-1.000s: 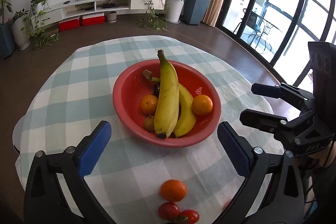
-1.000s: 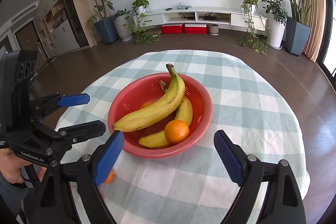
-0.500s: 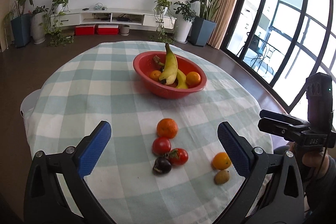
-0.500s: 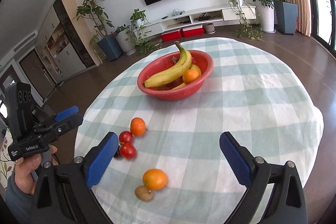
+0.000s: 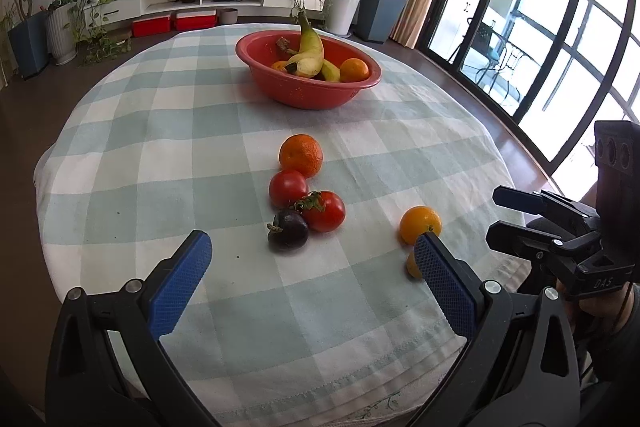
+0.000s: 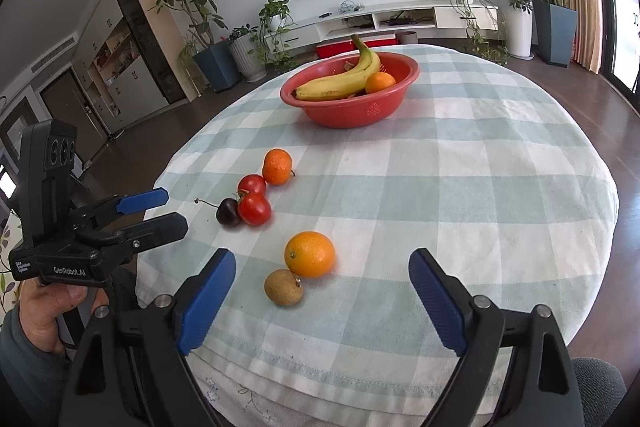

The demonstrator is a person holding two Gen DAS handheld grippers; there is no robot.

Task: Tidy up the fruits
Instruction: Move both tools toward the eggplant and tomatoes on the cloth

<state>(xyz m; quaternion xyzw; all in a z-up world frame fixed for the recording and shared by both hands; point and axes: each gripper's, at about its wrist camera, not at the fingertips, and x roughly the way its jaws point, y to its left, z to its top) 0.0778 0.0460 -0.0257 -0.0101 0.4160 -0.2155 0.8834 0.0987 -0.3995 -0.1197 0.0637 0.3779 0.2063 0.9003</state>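
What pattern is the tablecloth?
Pale green and white checks on the tablecloth; clearest in the right wrist view.

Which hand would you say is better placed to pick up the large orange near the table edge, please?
Right: the right gripper is open with the orange centred just ahead; the left gripper faces the tomatoes.

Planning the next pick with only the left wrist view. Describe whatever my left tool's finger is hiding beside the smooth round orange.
Observer: A small round brown fruit lies on the checked tablecloth, against the smooth round orange on the side nearer the table edge.
Operator: Report the stem on the dark purple round fruit.
Observer: The dark purple round fruit has a long thin stem that points away from the red tomato beside it.
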